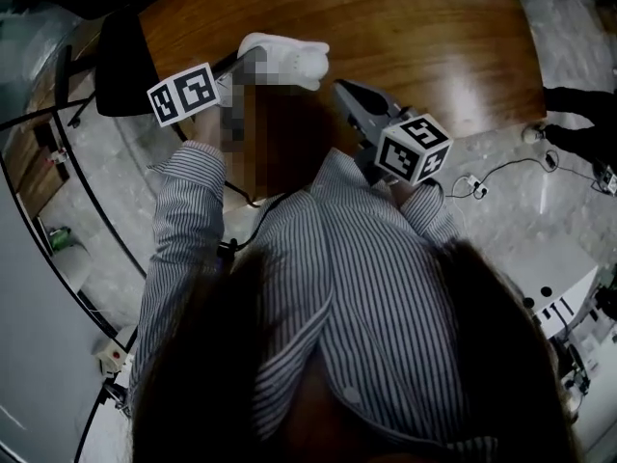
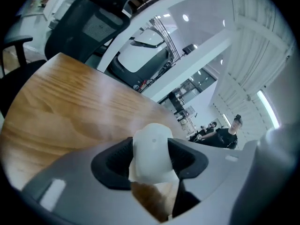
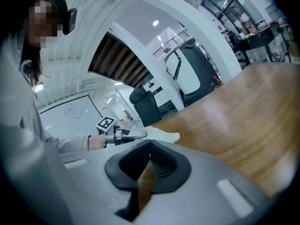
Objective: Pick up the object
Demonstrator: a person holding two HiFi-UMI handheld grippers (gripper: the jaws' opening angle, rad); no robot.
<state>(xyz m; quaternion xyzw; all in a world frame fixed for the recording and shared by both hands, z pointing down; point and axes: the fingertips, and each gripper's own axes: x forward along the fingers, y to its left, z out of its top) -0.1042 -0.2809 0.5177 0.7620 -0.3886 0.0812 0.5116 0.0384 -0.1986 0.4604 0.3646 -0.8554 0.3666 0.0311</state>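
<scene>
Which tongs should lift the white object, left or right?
Left. The left tongs grip the white object between their pads; the right tongs are closed, empty and apart from it.

The table (image 1: 434,46) is glossy grained wood, the white object (image 2: 151,151) smooth and matt, the sleeve (image 1: 178,220) striped cloth

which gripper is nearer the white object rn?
Left. The left gripper has the white object between its jaws, with both pads touching it. The right gripper is apart from it, off to its right, jaws together and empty.
</scene>
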